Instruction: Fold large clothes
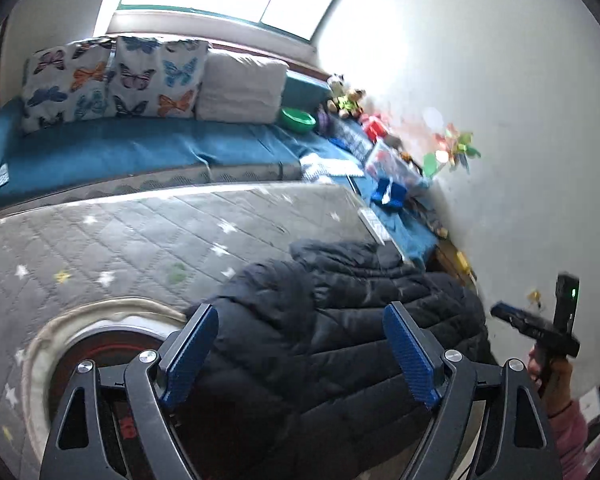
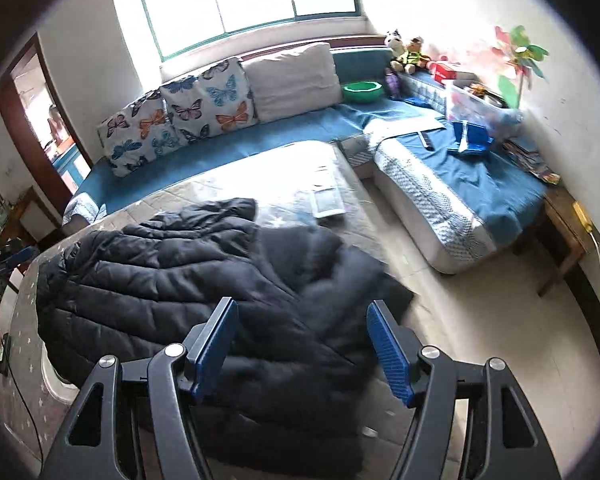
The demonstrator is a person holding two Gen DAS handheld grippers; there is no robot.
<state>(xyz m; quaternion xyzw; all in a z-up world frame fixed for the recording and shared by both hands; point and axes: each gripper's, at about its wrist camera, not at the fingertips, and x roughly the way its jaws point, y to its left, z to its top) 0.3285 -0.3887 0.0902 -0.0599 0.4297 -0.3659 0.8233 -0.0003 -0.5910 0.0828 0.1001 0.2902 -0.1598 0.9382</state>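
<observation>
A dark puffer jacket (image 2: 204, 280) lies bunched and rumpled on the grey star-print mattress (image 1: 120, 248), and that jacket is our landmark. One edge of it spills over the mattress side toward the pale floor (image 2: 480, 340). The left gripper (image 1: 304, 352) hovers above the jacket, blue pads spread wide with nothing between them, only quilted fabric showing below the gap. The right gripper (image 2: 302, 344) hangs over the jacket's overhanging part, jaws just as wide apart and holding nothing. From the left wrist view, the right gripper also appears beyond the jacket's far edge, in a hand wearing a pink sleeve (image 1: 568, 420). Behind the jacket runs a blue-covered sofa (image 2: 228, 148), with butterfly cushions (image 2: 180, 112) and a plain white cushion (image 2: 292, 80) along its back under the bright window (image 2: 244, 0). Further behind the jacket, toward the corner, sits a green bowl (image 2: 362, 90), then stuffed toys (image 2: 406, 54) and a paper pinwheel (image 2: 518, 60) against the wall. A wooden side table (image 2: 568, 232) stands well apart from the jacket, past the sofa's end.
</observation>
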